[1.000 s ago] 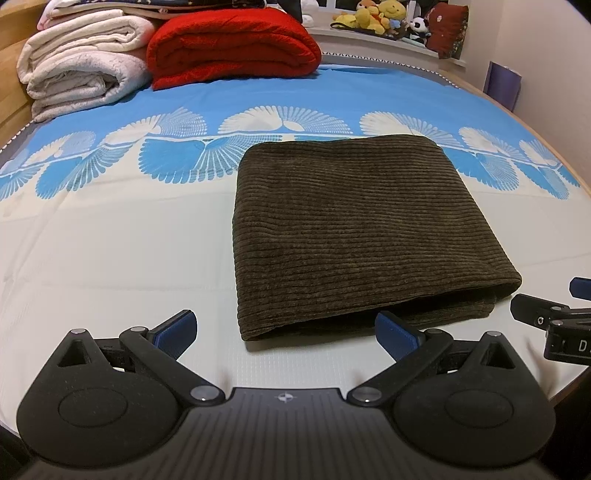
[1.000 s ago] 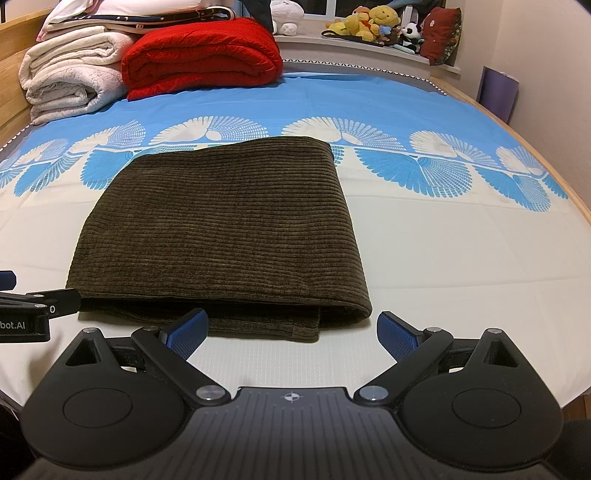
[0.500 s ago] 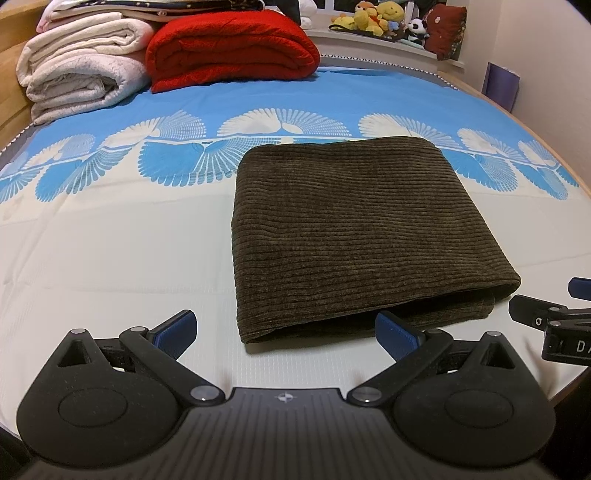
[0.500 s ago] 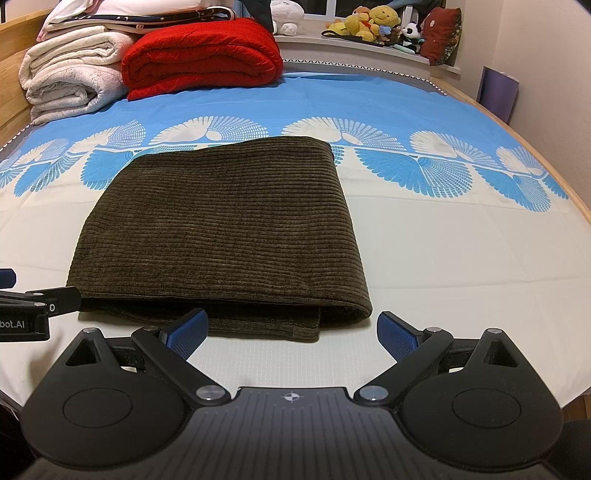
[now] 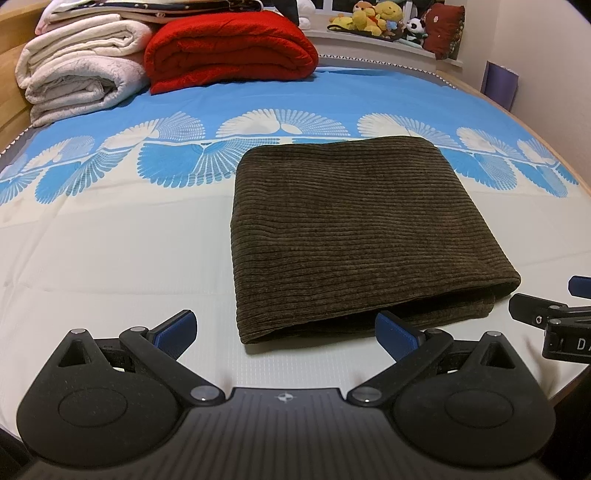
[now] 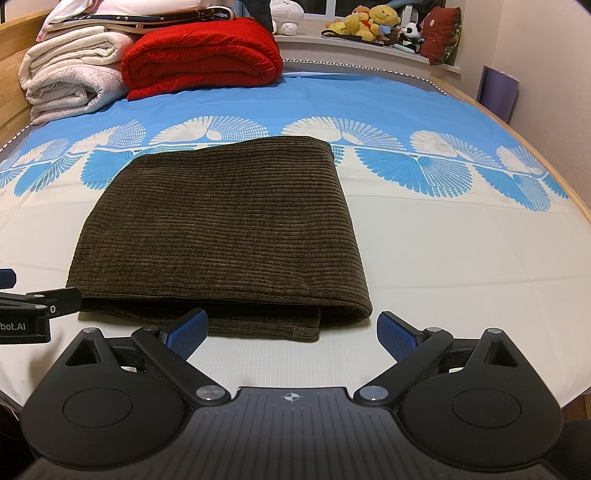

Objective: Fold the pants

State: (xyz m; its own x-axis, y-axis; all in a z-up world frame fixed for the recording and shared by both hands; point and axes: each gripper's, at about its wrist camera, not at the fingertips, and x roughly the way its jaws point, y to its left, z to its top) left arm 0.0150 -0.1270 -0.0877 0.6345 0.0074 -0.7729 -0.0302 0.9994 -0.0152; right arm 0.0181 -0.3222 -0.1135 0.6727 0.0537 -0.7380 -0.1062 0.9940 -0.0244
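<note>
The brown corduroy pants (image 5: 362, 229) lie folded into a flat rectangle on the bed, also seen in the right wrist view (image 6: 221, 229). The layered open edge faces me. My left gripper (image 5: 286, 330) is open and empty, just in front of the pants' near left corner. My right gripper (image 6: 293, 330) is open and empty, just in front of the near right corner. Each gripper's tip shows at the edge of the other's view: the right one (image 5: 546, 317) and the left one (image 6: 33, 306).
The bed sheet (image 5: 110, 251) is white near me and blue with fan patterns farther off. A red blanket (image 5: 229, 48) and white blankets (image 5: 81, 77) are stacked at the far left. Stuffed toys (image 6: 376, 22) sit on the far ledge. The bed's wooden edge (image 6: 554, 177) runs along the right.
Both grippers stay open and nearly still. The left wrist view has shifted very slightly; the pants have not moved.
</note>
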